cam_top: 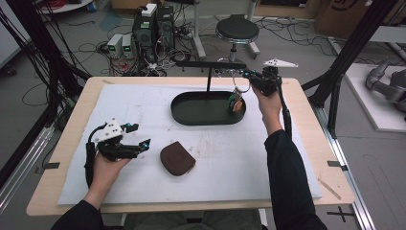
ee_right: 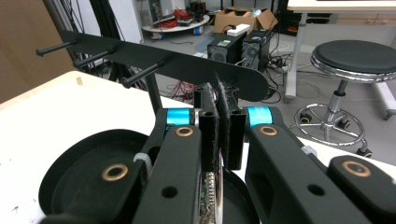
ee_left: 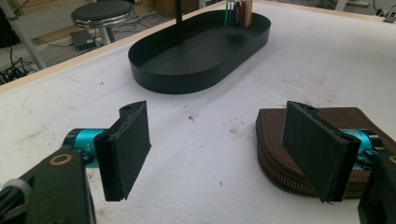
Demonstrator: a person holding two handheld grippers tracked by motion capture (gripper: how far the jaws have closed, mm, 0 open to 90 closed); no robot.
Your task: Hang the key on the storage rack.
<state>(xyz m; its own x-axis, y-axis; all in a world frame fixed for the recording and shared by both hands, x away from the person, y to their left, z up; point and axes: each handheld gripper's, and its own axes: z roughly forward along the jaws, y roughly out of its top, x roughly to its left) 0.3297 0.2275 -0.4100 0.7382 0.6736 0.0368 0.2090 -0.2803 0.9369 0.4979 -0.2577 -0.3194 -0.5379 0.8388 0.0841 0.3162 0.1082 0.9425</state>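
Two grippers are up, operator, over one big white mat (cam_top: 143,103) that covers most of the table (cam_top: 62,158). Next in size, the black oval tray (cam_top: 191,115) sits toward the far middle of that mat, with a thin post rising from it to a black peg rack (cam_top: 210,64) above.

Your right gripper (cam_top: 246,74) is up at the tray's right end, just below the rack, jaws pressed together on a metal key ring (cam_top: 241,85); coloured tags (cam_top: 235,103) hang from the ring down into the tray's right end. In the right gripper view the pads squeeze the ring's silver edge between them.

Your left gripper (cam_top: 136,135) rests low at the near left, jaws spread wide with bare mat between them.

Smallest of the lot, the brown zip pouch (cam_top: 177,158) lies flat on the mat just right of that left gripper, well short of the tray.
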